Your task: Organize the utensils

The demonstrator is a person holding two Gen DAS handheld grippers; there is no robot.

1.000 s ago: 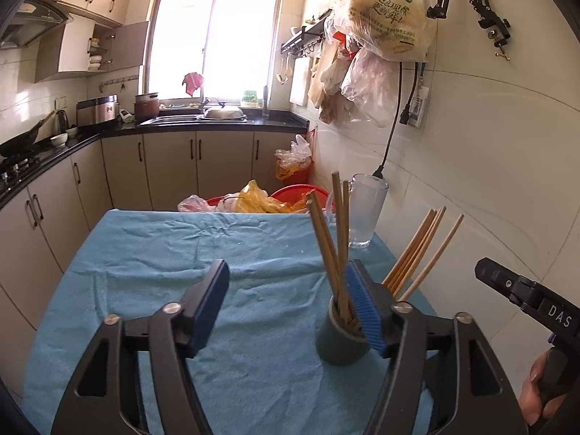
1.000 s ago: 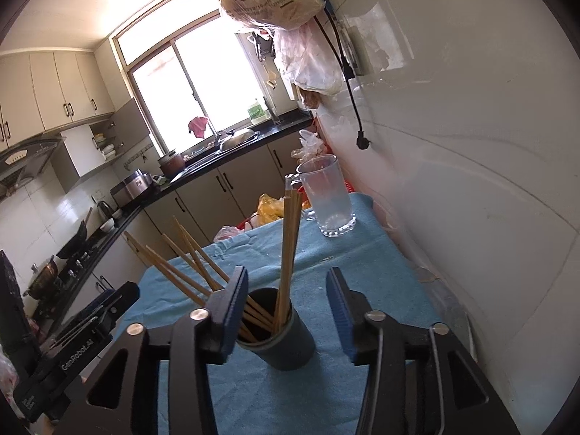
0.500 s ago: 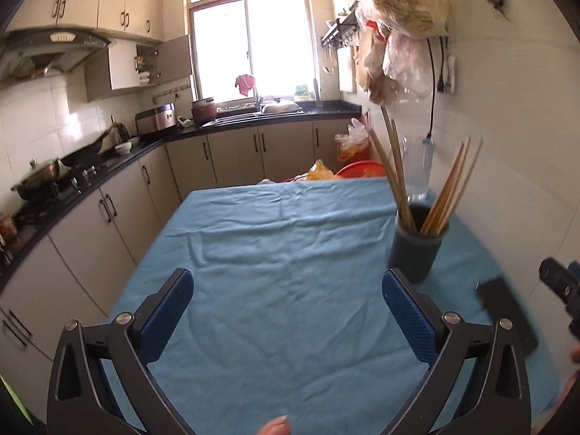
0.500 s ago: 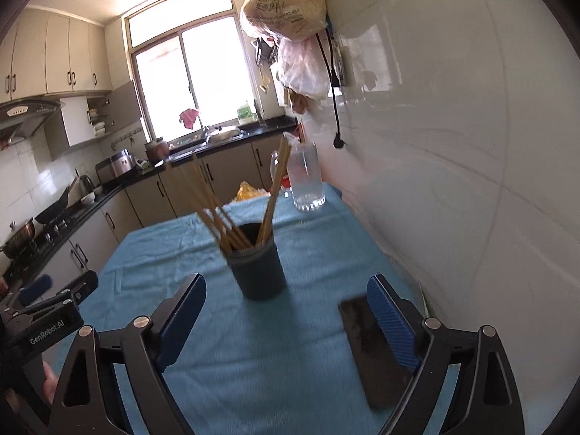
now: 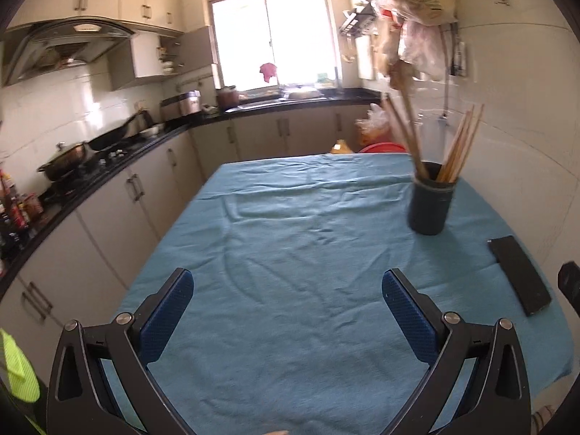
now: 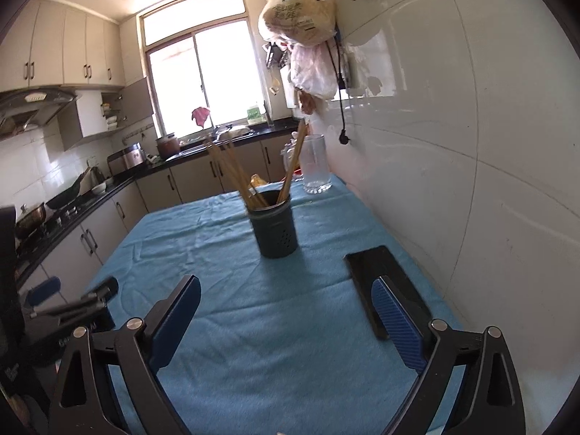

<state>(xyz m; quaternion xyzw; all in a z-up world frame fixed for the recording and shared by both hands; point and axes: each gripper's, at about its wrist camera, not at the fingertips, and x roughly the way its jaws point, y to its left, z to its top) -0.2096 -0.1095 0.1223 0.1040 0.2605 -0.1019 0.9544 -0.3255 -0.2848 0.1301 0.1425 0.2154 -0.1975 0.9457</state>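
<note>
Now, in the left wrist view, the left gripper [image 5: 286, 311] is filling the bottom of the frame with its two blue-padded fingers [image 5: 165, 320] standing wide apart and holding nothing, hanging above the blue tablecloth [image 5: 297, 239]. The dark holder [image 5: 430, 203] is standing upright on the cloth at the right of centre, well apart from the fingers. Wooden chopsticks [image 5: 458, 148] are leaning out of it in two bunches, one tilting left and one tilting right. A flat black slab [image 5: 519, 275] is lying on the cloth at the right edge, near the holder but not touching it. A window [image 5: 275, 36] is glowing at top centre, and pans are sitting on the stove [image 5: 83, 152] at the left.

Turning to the right wrist view, the right gripper [image 6: 286, 320] is likewise showing its fingers spread far apart and empty along the bottom of the frame. The holder [image 6: 275, 228] is standing in the middle of the frame on the tablecloth [image 6: 253, 326], with the chopsticks [image 6: 232, 174] fanning upward from it. A clear glass mug [image 6: 316, 166] is standing behind it, close to the white wall [image 6: 471, 163]. The black slab [image 6: 373, 264] is lying at the right, partly hidden behind the right-hand finger [image 6: 398, 326]. The left gripper [image 6: 69, 308] is appearing blurred at the lower left edge.
</note>
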